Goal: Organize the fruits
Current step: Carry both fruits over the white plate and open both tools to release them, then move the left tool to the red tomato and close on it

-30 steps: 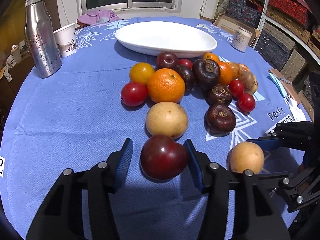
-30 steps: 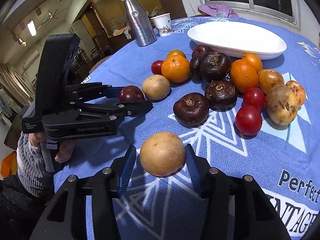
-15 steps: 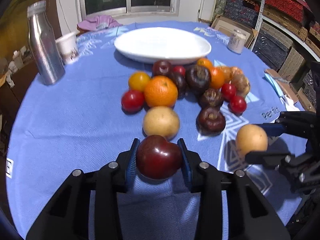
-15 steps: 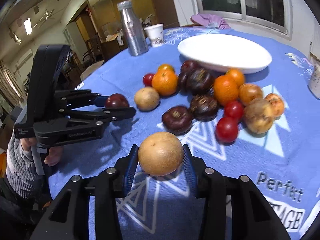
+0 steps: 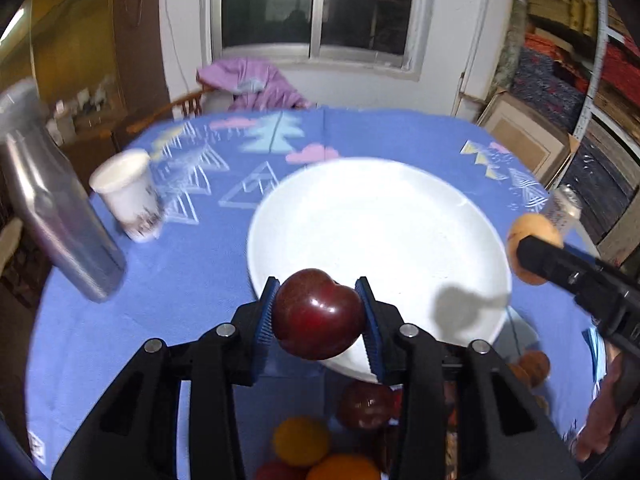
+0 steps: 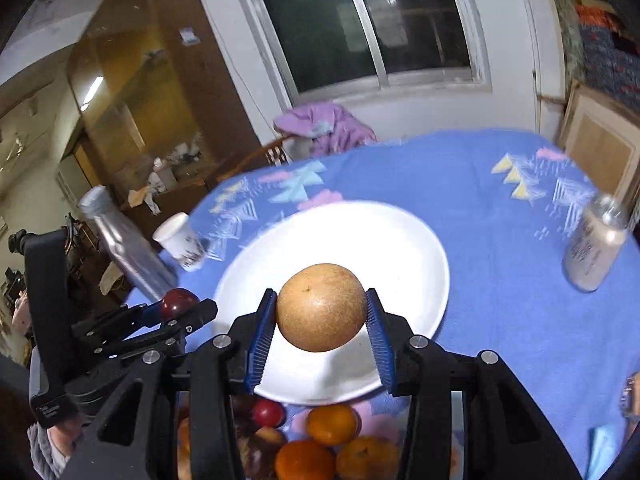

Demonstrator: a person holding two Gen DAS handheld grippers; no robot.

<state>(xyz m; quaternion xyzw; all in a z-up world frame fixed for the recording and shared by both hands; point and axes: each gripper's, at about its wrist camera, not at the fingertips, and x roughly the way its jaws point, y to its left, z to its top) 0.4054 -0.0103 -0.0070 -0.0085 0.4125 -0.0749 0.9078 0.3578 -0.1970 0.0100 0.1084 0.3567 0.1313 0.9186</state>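
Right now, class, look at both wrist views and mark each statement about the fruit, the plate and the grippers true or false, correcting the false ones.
1. The left gripper holds a dark red plum. True.
2. The right gripper is empty. False: it is shut on a tan round pear.
3. The white plate already has fruit lying on it. False: nothing lies on it yet.
4. Both held fruits are off the blue tablecloth. True.
5. A paper cup stands next to a steel bottle. True.

Dark red plum (image 5: pixel 318 314), tan pear (image 6: pixel 320 307), white plate (image 5: pixel 400 216) (blue patterned tablecloth (image 5: pixel 160 272))
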